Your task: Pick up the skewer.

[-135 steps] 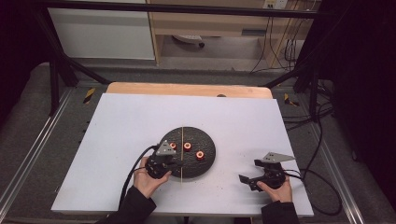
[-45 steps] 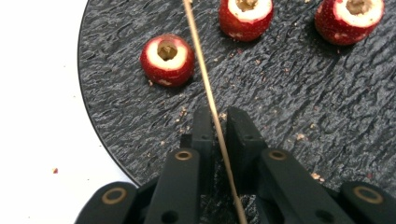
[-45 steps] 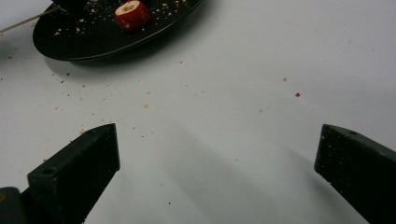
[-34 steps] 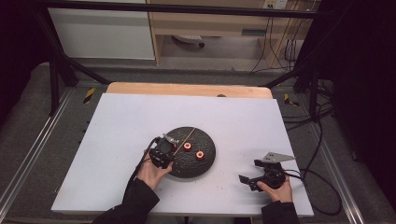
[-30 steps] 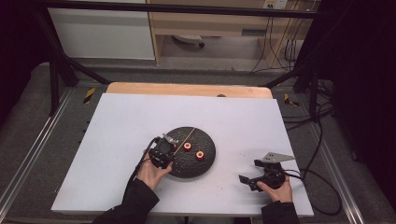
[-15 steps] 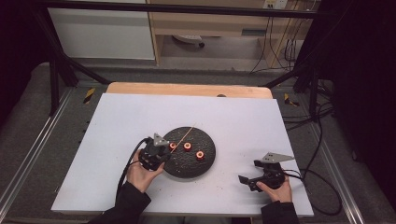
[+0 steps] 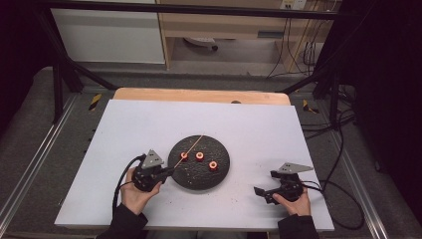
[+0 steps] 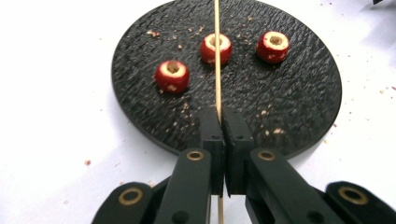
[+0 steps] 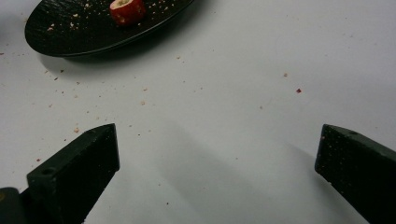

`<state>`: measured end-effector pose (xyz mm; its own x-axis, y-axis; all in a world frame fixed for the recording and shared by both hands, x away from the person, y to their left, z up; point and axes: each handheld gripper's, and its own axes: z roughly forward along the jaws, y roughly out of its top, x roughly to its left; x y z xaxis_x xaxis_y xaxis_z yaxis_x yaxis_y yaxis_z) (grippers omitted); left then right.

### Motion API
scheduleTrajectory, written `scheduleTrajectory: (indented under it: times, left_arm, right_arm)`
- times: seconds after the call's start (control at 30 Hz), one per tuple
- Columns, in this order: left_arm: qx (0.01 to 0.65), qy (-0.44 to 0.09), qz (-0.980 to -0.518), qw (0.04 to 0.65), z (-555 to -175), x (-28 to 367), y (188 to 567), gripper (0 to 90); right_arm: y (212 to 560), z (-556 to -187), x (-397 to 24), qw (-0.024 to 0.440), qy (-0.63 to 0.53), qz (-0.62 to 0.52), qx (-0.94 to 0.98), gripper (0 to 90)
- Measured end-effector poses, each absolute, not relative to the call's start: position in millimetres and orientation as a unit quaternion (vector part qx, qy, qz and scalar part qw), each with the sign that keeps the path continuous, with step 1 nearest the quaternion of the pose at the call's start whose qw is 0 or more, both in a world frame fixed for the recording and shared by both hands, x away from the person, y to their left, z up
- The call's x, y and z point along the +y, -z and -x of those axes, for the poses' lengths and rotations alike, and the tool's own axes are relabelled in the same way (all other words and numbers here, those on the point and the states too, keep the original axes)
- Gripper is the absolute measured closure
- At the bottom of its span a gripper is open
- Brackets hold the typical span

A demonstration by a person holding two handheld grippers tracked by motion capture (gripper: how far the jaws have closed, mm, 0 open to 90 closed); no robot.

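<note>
A round black plate [image 7: 219, 172] lies at the middle of the white table and bears three cored red fruits [image 7: 199, 157]. My left gripper [image 7: 169, 171] sits at the plate's left rim, shut on a thin wooden skewer [image 7: 191, 147] that slants up and right over the plate. In the left gripper view the skewer [image 8: 217, 56] runs straight out from the closed jaws [image 8: 223, 122] across the middle fruit [image 8: 216, 48], between the fruit on the left [image 8: 172, 75] and the one on the right [image 8: 272, 46]. My right gripper [image 7: 263, 193] rests open near the table's front right.
Crumbs are scattered on the plate [image 8: 140, 93] and on the white tabletop [image 9: 224, 93]. In the right gripper view the plate's edge [image 9: 60, 44] with one fruit [image 9: 127, 10] lies far off at upper left. A wooden strip [image 7: 199, 95] borders the table's far edge.
My left gripper has moved left, from over the plate's left part to its left rim, carrying the skewer, which now slants more to the right. The right gripper has stayed put.
</note>
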<state>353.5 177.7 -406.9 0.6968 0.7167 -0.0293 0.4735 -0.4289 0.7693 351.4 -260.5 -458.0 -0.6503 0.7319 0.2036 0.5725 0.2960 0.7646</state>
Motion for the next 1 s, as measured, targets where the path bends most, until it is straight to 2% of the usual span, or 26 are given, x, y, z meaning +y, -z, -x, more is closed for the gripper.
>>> scheduleTrajectory:
  times: [0.47,1.0]
  left_arm:
    - [0.356,-0.150,-0.806,0.448,-337.3,210.5,415.3,88.2]
    - [0.348,-0.154,-0.802,0.459,-325.8,223.5,425.3,88.2]
  right_arm:
    - [453.0,-353.8,-251.9,0.098,-0.430,-0.408,0.799,0.6]
    - [448.0,-359.9,-230.7,0.099,-0.416,-0.409,0.806,0.6]
